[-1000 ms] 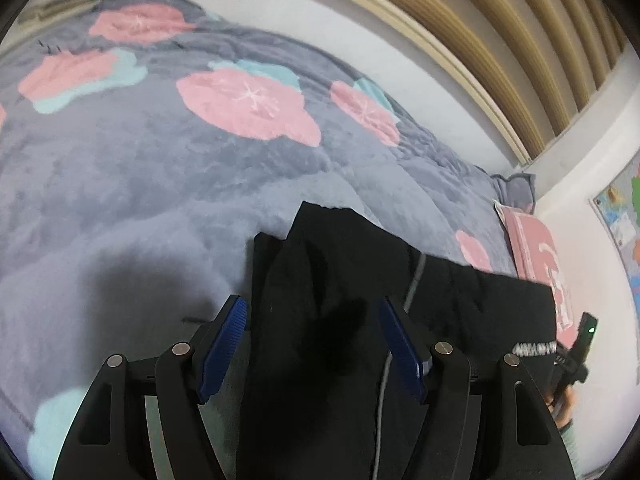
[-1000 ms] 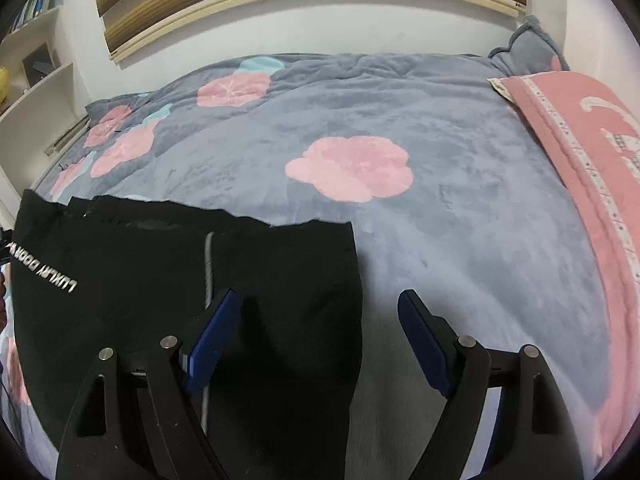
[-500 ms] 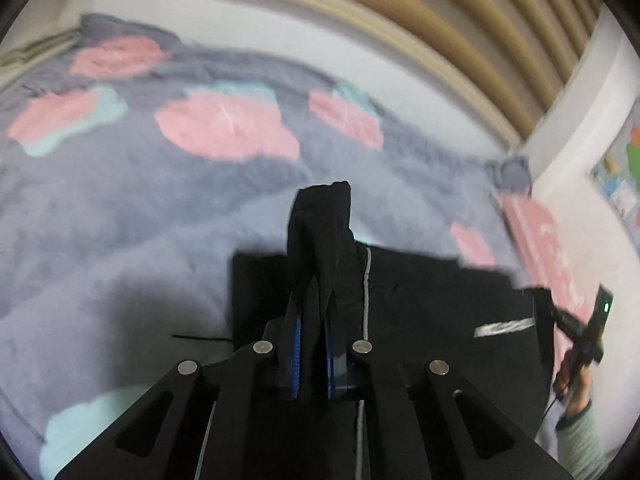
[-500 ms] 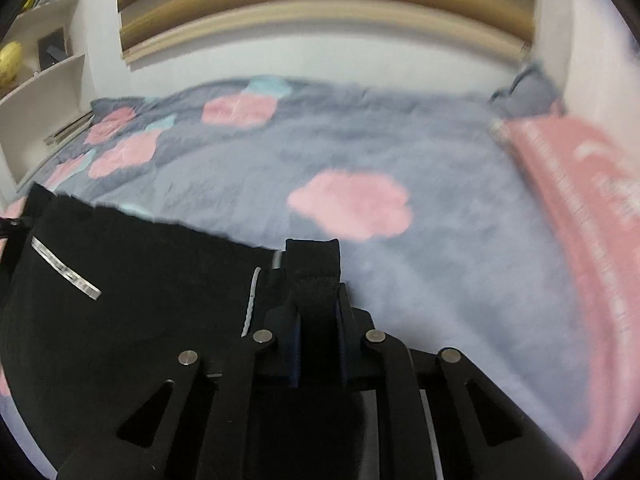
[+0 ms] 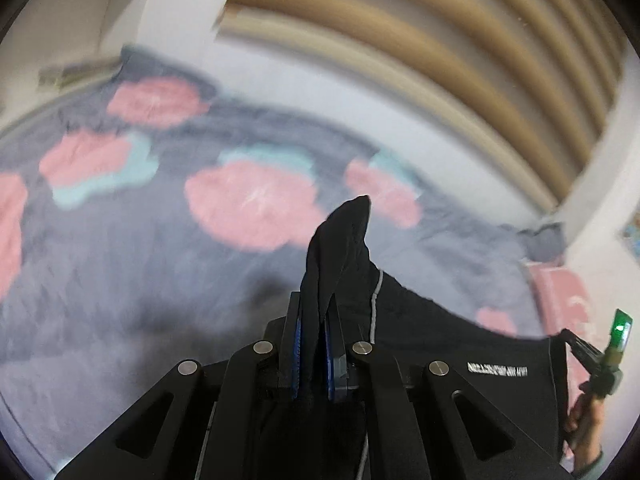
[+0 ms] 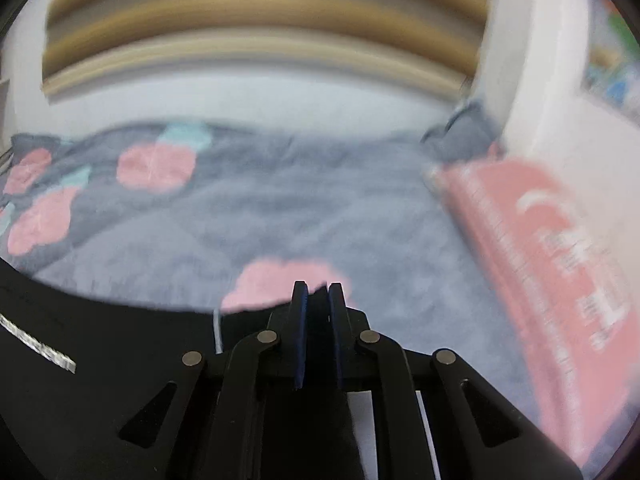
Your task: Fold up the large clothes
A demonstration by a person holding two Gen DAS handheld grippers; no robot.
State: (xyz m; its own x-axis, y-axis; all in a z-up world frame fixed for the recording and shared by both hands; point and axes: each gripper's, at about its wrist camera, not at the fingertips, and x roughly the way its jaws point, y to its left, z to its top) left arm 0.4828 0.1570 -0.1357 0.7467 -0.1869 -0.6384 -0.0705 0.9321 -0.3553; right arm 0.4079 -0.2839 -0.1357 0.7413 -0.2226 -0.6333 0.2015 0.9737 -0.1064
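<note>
Your black garment (image 5: 420,344) carries a thin grey stripe (image 5: 374,300) and a small band of white lettering (image 5: 498,369); in the right wrist view the same black cloth (image 6: 100,360) shows the white lettering (image 6: 38,350) at its left edge. Your grippers are black with blue pads (image 5: 297,354). The blanket (image 5: 140,264) beneath is grey-blue, patterned with pink blossoms (image 5: 252,204) edged in pale turquoise. At right lies a pink pillow (image 6: 552,264) with white markings. The wall slats (image 5: 460,40) alternate tan and brown above a white wall (image 6: 248,104).
</note>
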